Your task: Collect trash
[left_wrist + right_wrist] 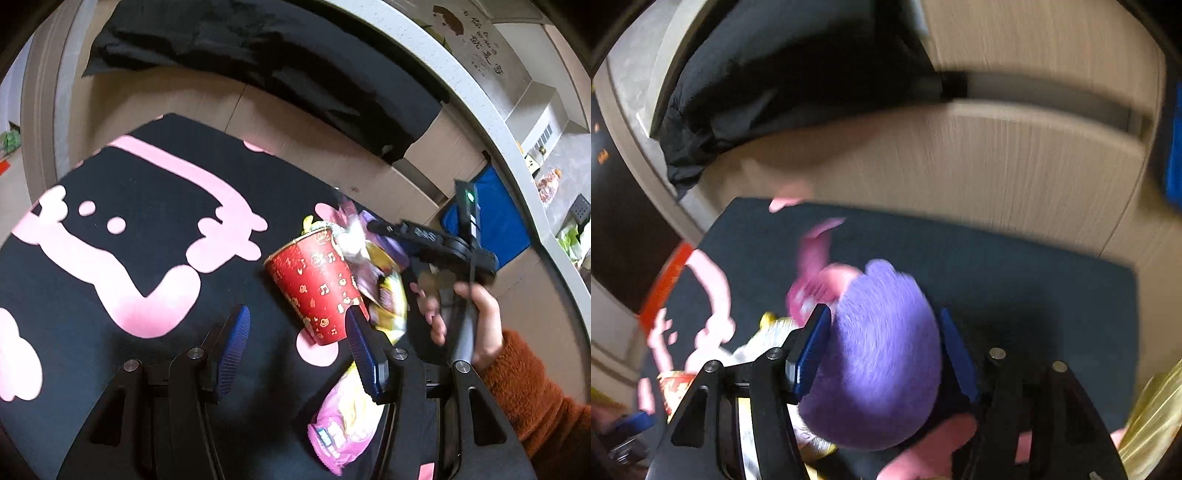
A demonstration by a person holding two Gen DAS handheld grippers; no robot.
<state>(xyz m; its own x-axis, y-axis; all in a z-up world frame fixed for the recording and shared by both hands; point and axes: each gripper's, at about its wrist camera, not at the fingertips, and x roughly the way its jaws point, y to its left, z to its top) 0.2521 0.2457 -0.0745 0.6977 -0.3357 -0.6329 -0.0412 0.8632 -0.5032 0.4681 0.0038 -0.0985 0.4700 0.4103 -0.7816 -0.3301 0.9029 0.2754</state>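
In the left wrist view the left tool [295, 339] stands with its blue pads apart and nothing pressed between them; the red paper cup [317, 288] lies tilted on the black table [110, 280] with pink cartoon print, its lower edge just beside the right-hand pad, mostly right of the gap; crumpled wrappers [384, 280] in yellow and purple spill from the cup's mouth toward the centre right of the frame; a pink snack packet [343, 428] lies at the lower centre, under the tool's right finger. At the right of that frame a hand [476, 314] in an orange sleeve [535, 398] holds the right tool [373, 223], whose tips reach toward the wrappers at the cup's mouth.

In the blurred right wrist view a purple wrapper [882, 354] fills the gap between the right tool's [882, 325] blue pads; the left-hand pad lies against it, and whether the other pad presses I cannot tell; the red cup [674, 387] shows at lower left.
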